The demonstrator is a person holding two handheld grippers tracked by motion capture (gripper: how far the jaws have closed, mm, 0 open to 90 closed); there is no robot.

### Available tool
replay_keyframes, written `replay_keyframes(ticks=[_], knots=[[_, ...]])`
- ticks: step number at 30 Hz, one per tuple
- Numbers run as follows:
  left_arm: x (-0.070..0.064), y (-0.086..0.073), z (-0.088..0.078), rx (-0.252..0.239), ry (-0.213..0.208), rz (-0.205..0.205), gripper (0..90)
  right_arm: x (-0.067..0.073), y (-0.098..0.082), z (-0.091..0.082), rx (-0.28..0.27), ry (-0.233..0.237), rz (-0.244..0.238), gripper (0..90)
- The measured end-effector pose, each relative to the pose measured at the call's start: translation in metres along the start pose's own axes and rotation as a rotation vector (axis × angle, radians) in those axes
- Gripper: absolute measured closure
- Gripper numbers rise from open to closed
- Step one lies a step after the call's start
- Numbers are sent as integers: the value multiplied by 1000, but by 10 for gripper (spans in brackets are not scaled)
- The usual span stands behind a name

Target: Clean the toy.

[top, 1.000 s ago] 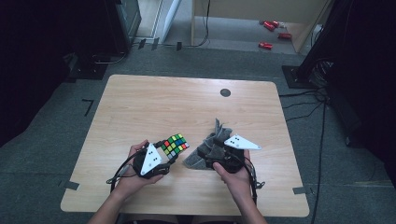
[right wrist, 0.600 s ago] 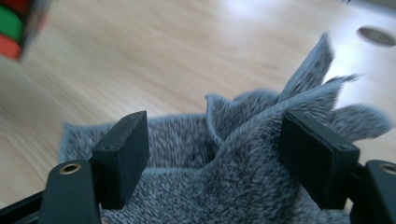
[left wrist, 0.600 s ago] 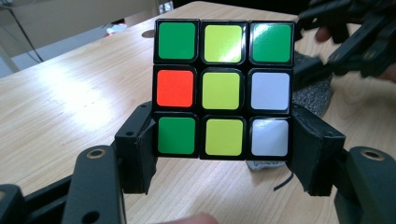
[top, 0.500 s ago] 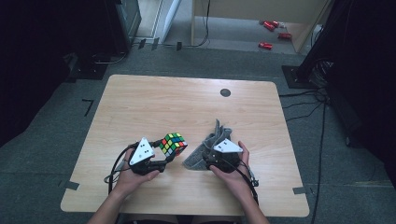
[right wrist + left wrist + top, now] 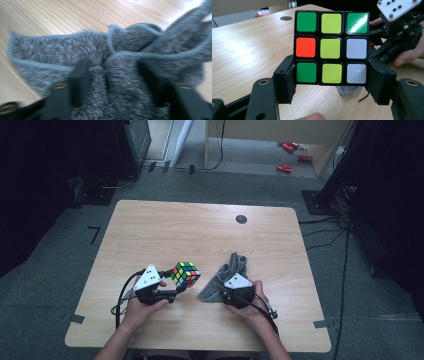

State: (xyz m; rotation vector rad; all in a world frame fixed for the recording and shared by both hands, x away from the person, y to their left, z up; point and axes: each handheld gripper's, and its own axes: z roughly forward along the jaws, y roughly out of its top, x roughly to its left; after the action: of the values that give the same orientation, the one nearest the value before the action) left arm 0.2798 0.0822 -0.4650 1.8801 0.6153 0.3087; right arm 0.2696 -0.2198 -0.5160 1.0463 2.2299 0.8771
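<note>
**Cube held, cloth grab in progress**

Our left tool [image 5: 332, 82] is clamped on the multicoloured plastic puzzle cube [image 5: 185, 273], held just above the pale wooden surface [image 5: 165, 227]. Right tool [image 5: 113, 82] has just been closing, its jaws now pinching a fold of the grey fuzzy cloth [image 5: 225, 277] lying beside it. Next, we judge: lift cloth, wipe cube. No readable text.

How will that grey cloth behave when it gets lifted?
Probably floppy: the grey cloth lies crumpled in soft folds on the table. It looks fuzzy, so the right gripper, jaws just closing around a fold, likely won't slip. Probably light.
</note>
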Motion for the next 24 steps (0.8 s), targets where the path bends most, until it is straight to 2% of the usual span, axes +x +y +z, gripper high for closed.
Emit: replay_keyframes(ticks=[1, 3, 5, 8, 10, 12, 15, 17, 20, 24], knots=[[0, 0, -1, -2, 0, 0, 348, -1, 0, -1, 2, -12, -15, 603], [0, 0, -1, -3, 4, -4, 348, -2, 1, -2, 8, -15, -14, 673], [0, -1, -1, 7, 0, -3, 348, -4, 1, -4, 6, -5, 14, 735], [-3, -1, 1, 18, -9, 13, 348, -7, 3, -10, -34, 16, 60, 776], [-6, -1, 4, 24, -12, 21, 348, -9, 7, -17, -84, 36, 117, 784], [-9, -1, 6, 30, -19, 32, 348, -11, 13, -30, -162, 58, 173, 786], [-13, -1, 9, 39, -14, 54, 348, -11, 22, -46, -264, 82, 217, 787], [-16, -1, 10, 39, -23, 62, 348, -9, 29, -59, -339, 109, 231, 787], [-23, -1, 13, 35, -52, 87, 348, -1, 40, -77, -441, 146, 223, 786], [-34, -1, 18, 49, -64, 140, 348, 14, 52, -93, -540, 232, 207, 784]])
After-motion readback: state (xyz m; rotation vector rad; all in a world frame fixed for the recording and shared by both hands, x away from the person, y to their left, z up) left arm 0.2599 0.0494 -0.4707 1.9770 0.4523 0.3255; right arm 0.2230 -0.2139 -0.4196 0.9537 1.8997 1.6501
